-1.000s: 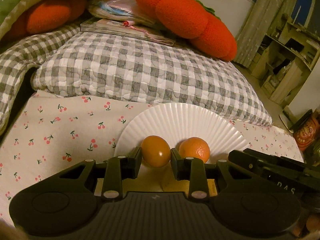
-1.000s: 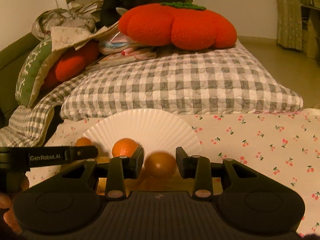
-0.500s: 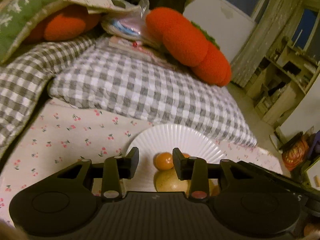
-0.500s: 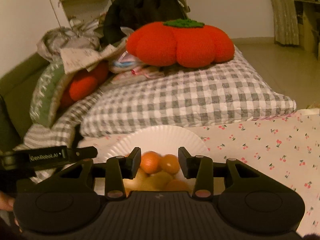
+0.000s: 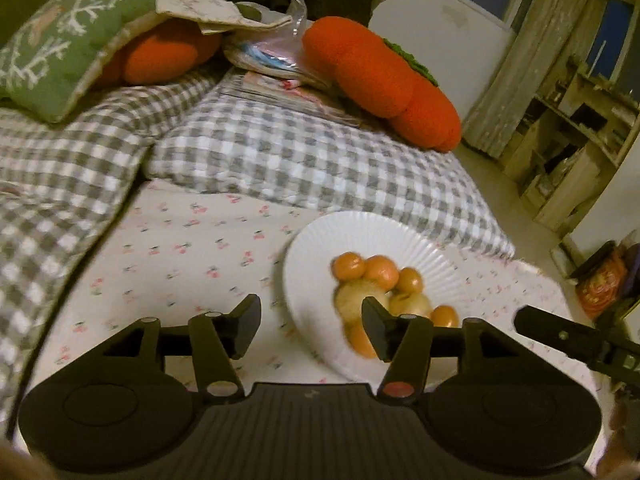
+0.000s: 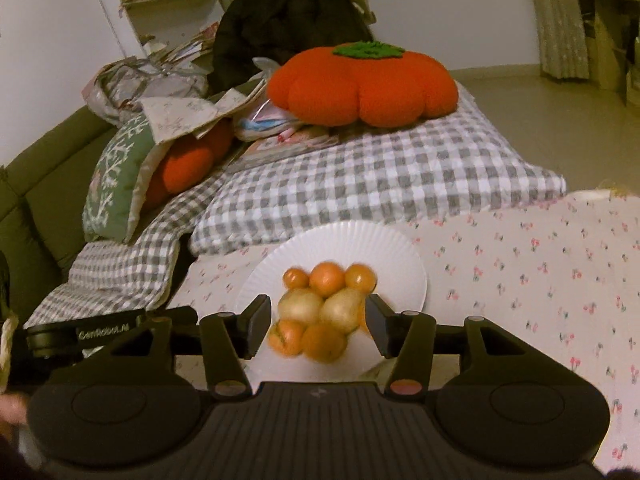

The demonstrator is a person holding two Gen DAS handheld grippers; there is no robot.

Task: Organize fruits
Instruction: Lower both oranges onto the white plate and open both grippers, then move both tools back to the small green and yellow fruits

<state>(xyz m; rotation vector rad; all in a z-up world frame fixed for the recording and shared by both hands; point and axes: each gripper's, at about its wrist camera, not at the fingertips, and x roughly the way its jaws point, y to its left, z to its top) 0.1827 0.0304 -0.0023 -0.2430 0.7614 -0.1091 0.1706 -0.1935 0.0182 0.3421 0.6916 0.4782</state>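
White and ribbed, the round plate (image 6: 384, 248) lies on a cherry-printed cloth (image 6: 540, 272), just in front of a grey-and-white checked quilted pillow (image 6: 380, 176); on the plate sits a tight cluster of fruit (image 6: 324, 312): three small orange mandarins (image 6: 328, 278) in a row at the far side, two pale yellow pear-like fruits (image 6: 320, 306) touching behind them, and more orange ones at the near edge, slightly blurred. The right gripper (image 6: 318, 326) hangs above the near rim of the plate with its black jaws parting; the fruit shows in the gap but the pads touch none of it, so nothing is grasped. The left gripper (image 5: 310, 322) is held over the cloth and the left rim of the same plate (image 5: 320, 248); its jaws are also spreading, and nothing is between them; the fruit pile (image 5: 380, 288) sits behind its right finger (image 5: 374, 326). In the left wrist view the black body of the right gripper pokes in at the right edge. Beyond the pillow rest a large orange pumpkin-shaped knitted cushion with a green top (image 6: 364, 84), a second orange cushion (image 6: 188, 164) tucked beneath a green cushion with white branch pattern (image 6: 116, 176), and some papers and plastic bags (image 6: 272, 124) between them.
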